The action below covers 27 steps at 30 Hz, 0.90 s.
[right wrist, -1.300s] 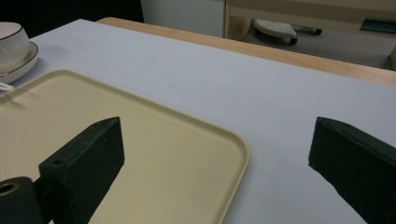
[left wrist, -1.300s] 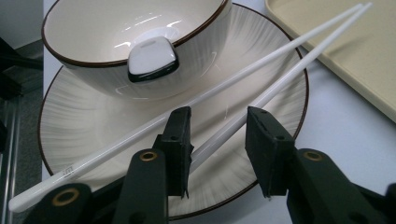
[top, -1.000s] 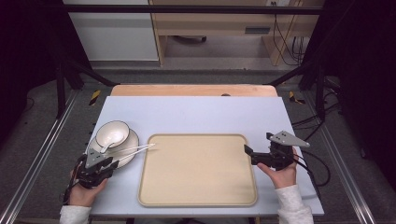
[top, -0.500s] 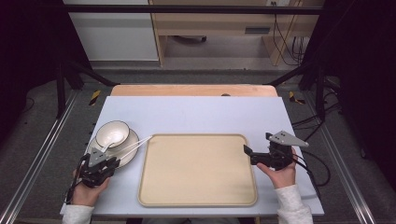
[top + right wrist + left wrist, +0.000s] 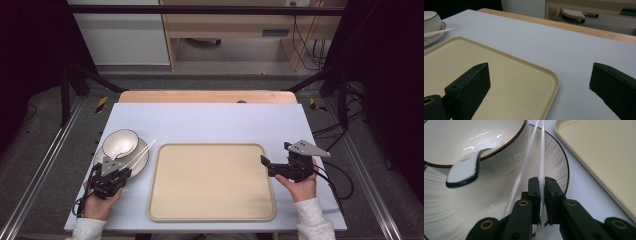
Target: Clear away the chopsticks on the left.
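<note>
Closing just now, the left gripper (image 5: 542,182) jaws clench one chopstick (image 5: 542,157) on the plate (image 5: 560,167); lift gently, level, while the right gripper (image 5: 540,82) waits, released, by the tray (image 5: 506,82).

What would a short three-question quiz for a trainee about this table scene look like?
1. True or false: the left gripper has its jaws shut on a chopstick.
2. What rests in the bowl: A a fork, B a spoon, C a cup?
3. Which gripper has wide-open jaws?

Key: 1 true. 2 B. 3 The right gripper, beside the tray.
</note>
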Available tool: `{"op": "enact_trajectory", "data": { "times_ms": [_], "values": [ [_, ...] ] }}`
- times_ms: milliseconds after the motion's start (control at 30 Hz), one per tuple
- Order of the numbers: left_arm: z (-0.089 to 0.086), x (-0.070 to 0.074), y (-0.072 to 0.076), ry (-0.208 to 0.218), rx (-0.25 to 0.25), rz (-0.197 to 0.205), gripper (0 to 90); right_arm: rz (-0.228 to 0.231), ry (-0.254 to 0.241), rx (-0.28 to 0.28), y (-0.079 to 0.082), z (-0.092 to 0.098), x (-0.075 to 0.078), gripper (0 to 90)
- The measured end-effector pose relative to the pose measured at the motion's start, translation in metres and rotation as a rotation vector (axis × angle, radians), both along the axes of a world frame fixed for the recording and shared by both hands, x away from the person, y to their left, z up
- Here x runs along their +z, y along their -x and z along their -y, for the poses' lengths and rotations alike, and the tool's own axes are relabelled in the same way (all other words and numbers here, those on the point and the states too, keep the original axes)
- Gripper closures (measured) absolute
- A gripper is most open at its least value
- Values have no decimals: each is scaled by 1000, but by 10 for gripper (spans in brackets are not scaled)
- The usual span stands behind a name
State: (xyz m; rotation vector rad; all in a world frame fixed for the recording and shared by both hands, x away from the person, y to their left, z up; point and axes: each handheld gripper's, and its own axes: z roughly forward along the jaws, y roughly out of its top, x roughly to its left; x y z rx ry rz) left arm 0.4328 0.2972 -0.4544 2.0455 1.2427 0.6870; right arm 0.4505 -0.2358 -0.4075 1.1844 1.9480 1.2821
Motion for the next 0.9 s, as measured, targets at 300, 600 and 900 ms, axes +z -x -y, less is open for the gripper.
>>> {"op": "enact_trajectory", "data": {
  "times_ms": [300,600,900],
  "values": [
    [2,1,-2,6,-6,-15,794,0,1,-2,0,0,0,38],
    [6,2,-11,-17,15,-72,795,-5,-5,0,0,0,1,38],
    [11,2,-17,-42,17,-99,834,-10,-5,2,0,0,0,38]
  ]
}}
